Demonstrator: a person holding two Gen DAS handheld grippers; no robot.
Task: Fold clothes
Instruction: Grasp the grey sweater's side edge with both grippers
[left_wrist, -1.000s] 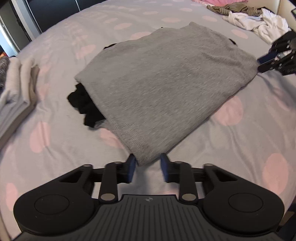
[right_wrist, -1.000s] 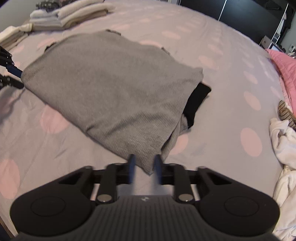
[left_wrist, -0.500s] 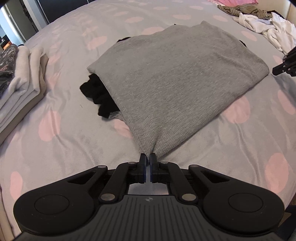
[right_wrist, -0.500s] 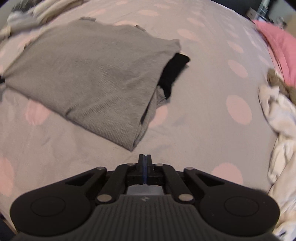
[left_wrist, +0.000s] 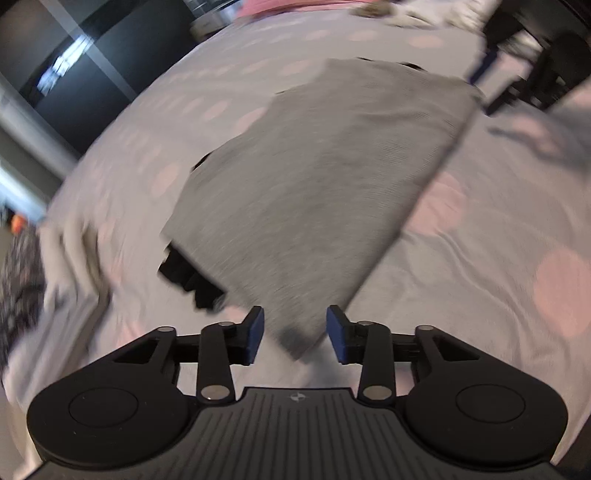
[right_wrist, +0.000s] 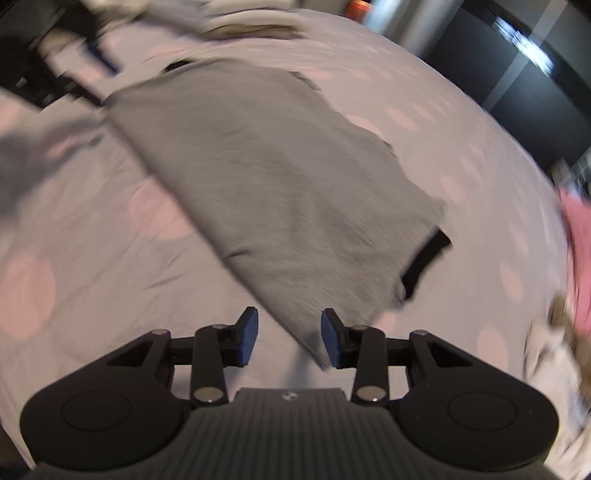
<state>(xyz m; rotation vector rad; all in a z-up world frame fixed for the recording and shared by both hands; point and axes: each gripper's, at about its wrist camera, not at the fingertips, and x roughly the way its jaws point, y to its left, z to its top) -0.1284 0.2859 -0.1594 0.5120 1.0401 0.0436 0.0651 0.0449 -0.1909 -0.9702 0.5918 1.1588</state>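
Both claws, left claw (left_wrist: 294, 336) and right claw (right_wrist: 289, 338), are opening, released, each with a grey garment (left_wrist: 325, 192) corner between its pads on the bed (left_wrist: 498, 240).

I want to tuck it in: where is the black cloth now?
The black cloth sticks out from under the grey garment's left edge in the left wrist view, on the dotted bedsheet.

Grey garment (left_wrist: 325, 177) lay on a pale lilac-grey bedspread (left_wrist: 480, 258) patterned with pink dots. Black cloth (left_wrist: 188, 273) showed under its edge. Both grippers had black bodies with blue pads (right_wrist: 246, 334). Pink fabric (right_wrist: 580, 258) at the right edge of the right view; whitish clothes (right_wrist: 554, 373) below it.
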